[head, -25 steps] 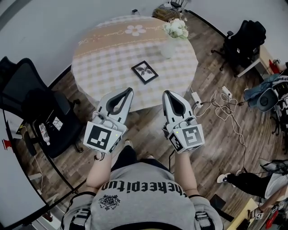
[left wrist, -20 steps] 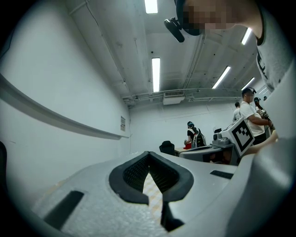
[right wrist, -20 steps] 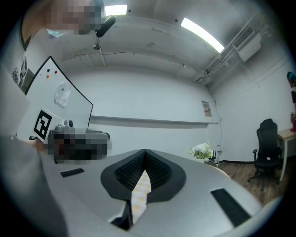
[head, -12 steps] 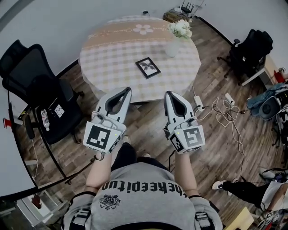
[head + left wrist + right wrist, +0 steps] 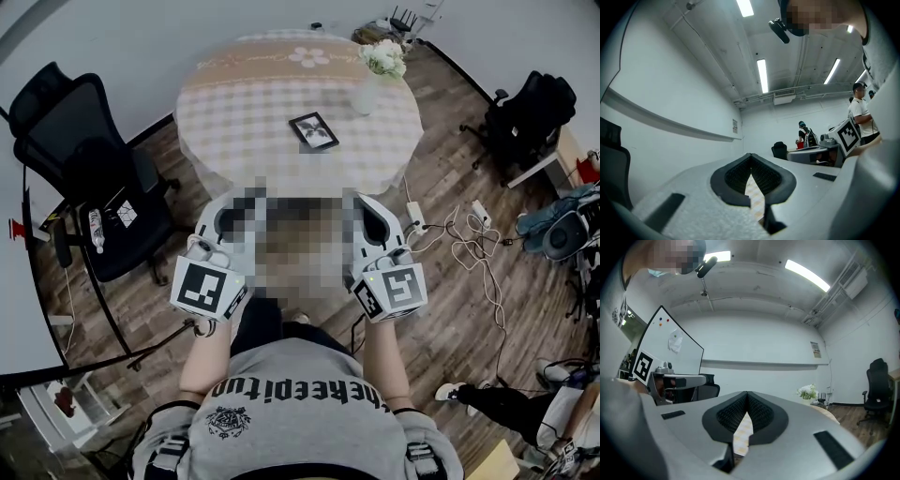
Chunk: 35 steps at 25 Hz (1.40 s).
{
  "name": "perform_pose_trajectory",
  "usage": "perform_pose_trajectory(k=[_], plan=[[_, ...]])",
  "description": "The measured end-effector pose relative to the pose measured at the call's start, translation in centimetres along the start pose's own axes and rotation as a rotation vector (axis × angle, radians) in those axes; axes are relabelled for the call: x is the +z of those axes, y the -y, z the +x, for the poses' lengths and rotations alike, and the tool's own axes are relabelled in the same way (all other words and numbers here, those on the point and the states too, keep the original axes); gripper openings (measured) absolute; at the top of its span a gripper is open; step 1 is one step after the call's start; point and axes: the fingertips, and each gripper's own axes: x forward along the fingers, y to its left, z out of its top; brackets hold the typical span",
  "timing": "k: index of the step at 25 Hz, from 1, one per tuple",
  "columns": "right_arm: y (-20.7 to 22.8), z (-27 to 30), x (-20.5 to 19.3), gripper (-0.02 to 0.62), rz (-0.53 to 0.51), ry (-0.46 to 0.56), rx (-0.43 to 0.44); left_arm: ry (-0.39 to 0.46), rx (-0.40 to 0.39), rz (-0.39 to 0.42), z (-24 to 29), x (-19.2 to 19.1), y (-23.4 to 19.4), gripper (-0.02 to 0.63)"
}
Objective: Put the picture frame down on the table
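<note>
The picture frame (image 5: 314,130), black with a dark picture, lies flat on the round table (image 5: 234,112), which is covered by a checked cloth. Both grippers hang in front of the person's chest, well short of the table's near edge. My left gripper (image 5: 240,202) is shut with nothing in it; in the left gripper view its tips (image 5: 751,157) meet. My right gripper (image 5: 362,201) is likewise shut and empty, its tips (image 5: 746,394) touching. A mosaic patch hides part of both grippers in the head view.
A vase of white flowers (image 5: 378,67) stands on the table right of the frame. One black office chair (image 5: 84,178) is left of the table, another (image 5: 527,112) far right. Cables and a power strip (image 5: 464,239) lie on the wood floor. A person (image 5: 860,112) stands far off.
The table and frame have drifted up and right in the head view. Both grippers stay shut and in the same place before the chest.
</note>
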Motion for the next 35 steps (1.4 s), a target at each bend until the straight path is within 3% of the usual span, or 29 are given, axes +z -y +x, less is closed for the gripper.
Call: perform_pose_trajectory(k=[35], plan=[[0.1,-1.0,0.9,0.005,-0.034,0.028,0.038,0.002,0.005,0.031,0.3,1.0,1.6,0.015]])
